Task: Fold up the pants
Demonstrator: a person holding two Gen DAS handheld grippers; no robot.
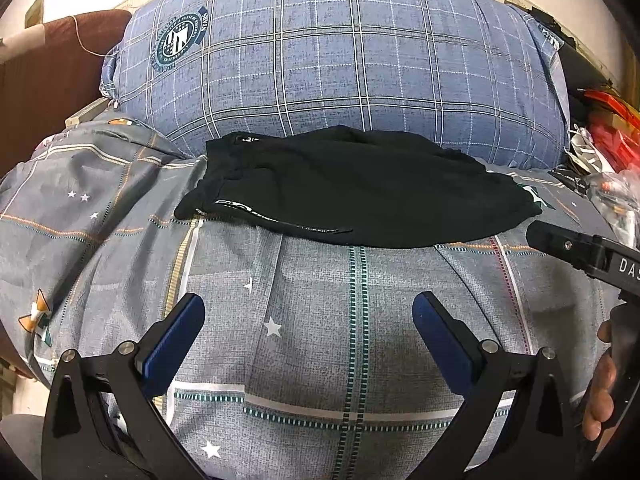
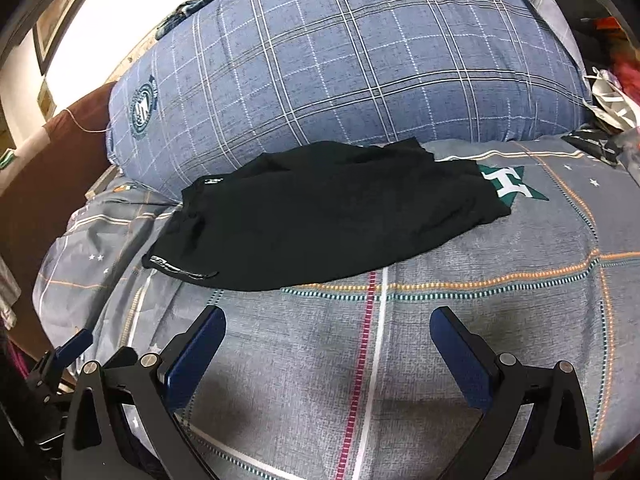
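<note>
While your two grippers hang over the bedsheet [image 1: 312,360], both are released and hold nothing. Your left gripper [image 1: 308,320] has its blue pads [image 1: 176,340] spread wide, with only grey checked sheet between them. Your right gripper [image 2: 328,332] is spread just as wide, over a pink stripe [image 2: 362,360] in the sheet. The pants [image 1: 352,192] lie ahead of both, apart from the pads, a flat black bundle on the sheet with its far edge against the blue plaid pillow [image 1: 340,60]. White lettering runs along their near left edge. In the left view your right hand [image 1: 600,392] grips its tool at the frame's right edge. Clutter [image 1: 604,140] sits beyond the pillow's right end.
</note>
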